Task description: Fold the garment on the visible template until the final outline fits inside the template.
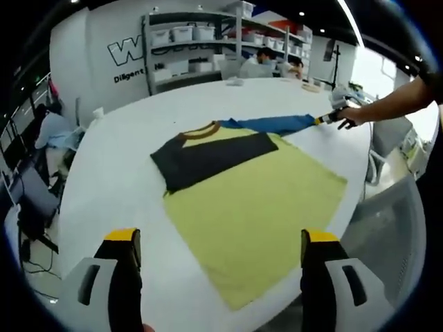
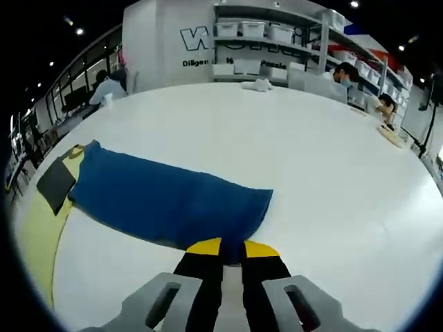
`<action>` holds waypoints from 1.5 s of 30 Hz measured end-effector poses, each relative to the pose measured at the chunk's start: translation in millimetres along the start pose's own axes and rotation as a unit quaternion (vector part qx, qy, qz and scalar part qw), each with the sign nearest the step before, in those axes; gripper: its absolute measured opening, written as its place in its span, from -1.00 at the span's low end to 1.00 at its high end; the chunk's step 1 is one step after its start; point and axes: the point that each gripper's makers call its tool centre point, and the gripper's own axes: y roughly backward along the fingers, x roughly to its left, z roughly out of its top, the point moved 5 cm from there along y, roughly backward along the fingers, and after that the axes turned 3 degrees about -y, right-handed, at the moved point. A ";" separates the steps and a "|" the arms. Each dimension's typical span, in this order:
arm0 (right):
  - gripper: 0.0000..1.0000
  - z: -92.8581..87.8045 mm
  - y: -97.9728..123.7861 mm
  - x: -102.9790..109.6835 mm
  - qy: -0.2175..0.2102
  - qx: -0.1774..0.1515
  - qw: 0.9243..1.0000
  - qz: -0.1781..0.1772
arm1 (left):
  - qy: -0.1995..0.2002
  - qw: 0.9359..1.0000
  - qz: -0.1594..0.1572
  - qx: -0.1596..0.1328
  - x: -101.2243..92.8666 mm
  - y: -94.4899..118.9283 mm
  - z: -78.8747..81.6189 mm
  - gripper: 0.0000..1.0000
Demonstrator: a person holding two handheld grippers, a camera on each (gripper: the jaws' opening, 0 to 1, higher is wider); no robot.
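Right hand-held gripper (image 2: 232, 250) is clamped tight on the blue sleeve (image 2: 166, 200), stretched across the white counter (image 2: 311, 180). Left hand-held gripper (image 1: 220, 238) hangs wide open, empty, above the yellow shirt (image 1: 256, 207).

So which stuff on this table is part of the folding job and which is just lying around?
Job: shirt, its blue sleeve, right gripper pinching that sleeve, left gripper open.
Lying around: white cloth, storage bins on shelves, and people seated at the far side.
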 end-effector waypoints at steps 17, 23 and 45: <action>-1.00 31.6 25.2 20.7 0.025 -0.048 0.999 0.006 | 0.014 1.000 0.011 -0.023 7.1 16.2 -8.6 0.84; -1.00 46.7 37.9 38.9 0.024 -0.065 0.998 0.012 | 0.007 1.000 0.000 -0.029 4.7 16.1 -12.7 0.83; -1.00 124.9 85.6 123.2 0.056 -0.132 0.989 0.045 | 0.003 0.996 -0.028 -0.080 25.7 28.1 -6.6 0.86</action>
